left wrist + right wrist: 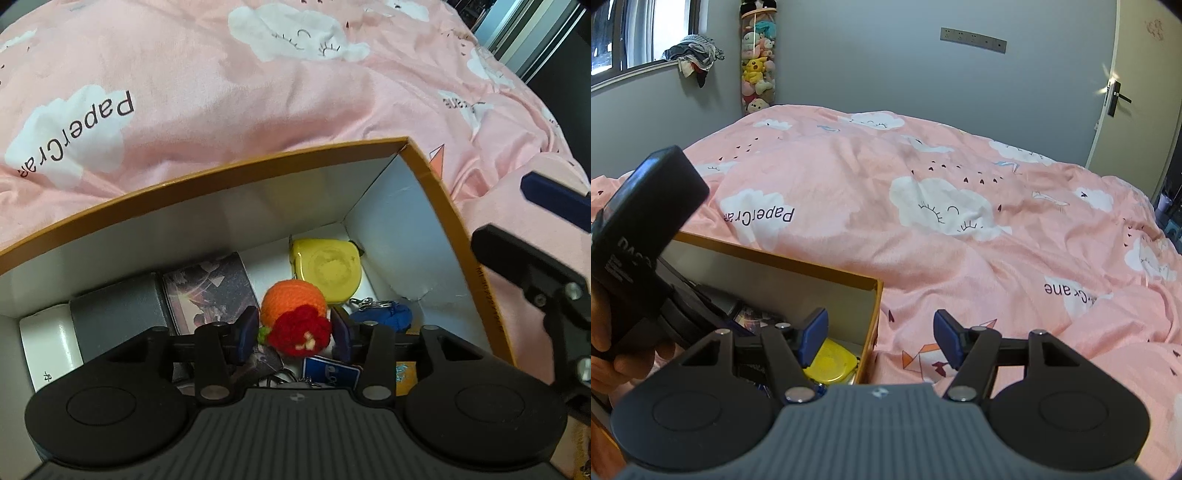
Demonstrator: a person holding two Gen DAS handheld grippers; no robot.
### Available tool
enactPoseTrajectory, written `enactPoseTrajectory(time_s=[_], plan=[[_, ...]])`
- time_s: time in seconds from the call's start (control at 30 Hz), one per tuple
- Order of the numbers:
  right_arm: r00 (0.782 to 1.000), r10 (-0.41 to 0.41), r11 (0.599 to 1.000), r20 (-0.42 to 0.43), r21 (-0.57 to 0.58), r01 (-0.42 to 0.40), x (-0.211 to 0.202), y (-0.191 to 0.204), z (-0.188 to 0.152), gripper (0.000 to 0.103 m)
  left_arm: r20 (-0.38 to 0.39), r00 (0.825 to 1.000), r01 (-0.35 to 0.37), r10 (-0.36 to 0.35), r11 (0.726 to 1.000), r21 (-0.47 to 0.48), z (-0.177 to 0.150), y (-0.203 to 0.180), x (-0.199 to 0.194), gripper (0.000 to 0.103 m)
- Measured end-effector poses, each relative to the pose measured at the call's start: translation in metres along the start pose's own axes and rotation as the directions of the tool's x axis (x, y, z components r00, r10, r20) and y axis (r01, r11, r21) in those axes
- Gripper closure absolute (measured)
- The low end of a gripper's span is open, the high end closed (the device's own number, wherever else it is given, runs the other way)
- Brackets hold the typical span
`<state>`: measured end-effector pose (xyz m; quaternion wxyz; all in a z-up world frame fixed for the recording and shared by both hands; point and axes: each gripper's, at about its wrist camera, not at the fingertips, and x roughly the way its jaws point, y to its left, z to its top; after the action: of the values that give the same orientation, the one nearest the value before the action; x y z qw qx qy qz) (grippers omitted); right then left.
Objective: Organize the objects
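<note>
An open cardboard box [436, 192] with a tan rim and white inside sits on the pink bed. My left gripper [295, 334] is inside it, its blue pads on either side of a crocheted toy with an orange ball and red flower [295, 317]; the pads look slightly apart from it. The box holds a yellow tape measure [327, 267], a blue crocheted keychain [391, 315], a picture card [210, 288], a grey box [118, 314] and a white item [48, 343]. My right gripper [881, 338] is open and empty over the box's right edge [873, 317].
The pink cloud-print duvet [960, 229] covers the bed around the box. A grey wall, a window, a hanging column of plush toys [757, 66] and a door [1137, 92] lie beyond. The right gripper [535, 266] shows at the left wrist view's right edge.
</note>
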<state>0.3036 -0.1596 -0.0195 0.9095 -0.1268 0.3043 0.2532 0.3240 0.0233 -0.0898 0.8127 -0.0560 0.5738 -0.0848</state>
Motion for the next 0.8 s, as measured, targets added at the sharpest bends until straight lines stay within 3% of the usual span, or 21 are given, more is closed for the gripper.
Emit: enactPoseTrajectory(time_s=[0.23, 0.33, 0.5, 0.67, 0.73, 0.8], plan=[[1.0, -0.013, 1.0, 0.016, 0.023, 0.013, -0.011, -0.001, -0.002, 0.038, 0.075, 0.997, 0.005, -0.004, 1.0, -0.015, -0.009, -0.001, -0.032, 0.053], [0.999, -0.017, 0.999, 0.028, 0.043, 0.016, -0.025, -0.001, -0.003, 0.038, 0.117, 0.993, -0.008, 0.009, 1.0, -0.006, -0.016, -0.003, -0.052, 0.07], [0.998, -0.001, 0.997, 0.055, 0.078, -0.003, -0.053, 0.002, -0.007, 0.038, 0.226, 0.974, -0.032, 0.029, 0.999, 0.01, -0.036, -0.016, -0.096, 0.077], [0.995, 0.036, 0.992, 0.088, 0.12, -0.047, -0.088, 0.01, -0.009, 0.035, 0.388, 0.92, -0.079, 0.054, 0.996, 0.05, -0.07, -0.036, -0.155, 0.077], [0.993, 0.054, 0.989, 0.107, 0.131, -0.068, -0.104, 0.014, -0.008, 0.031, 0.457, 0.885, -0.129, 0.092, 0.991, 0.049, -0.085, -0.045, -0.176, 0.077], [0.988, 0.074, 0.985, 0.138, 0.144, -0.094, -0.122, 0.02, -0.008, 0.028, 0.531, 0.835, -0.187, 0.141, 0.982, 0.033, -0.103, -0.052, -0.197, 0.076]])
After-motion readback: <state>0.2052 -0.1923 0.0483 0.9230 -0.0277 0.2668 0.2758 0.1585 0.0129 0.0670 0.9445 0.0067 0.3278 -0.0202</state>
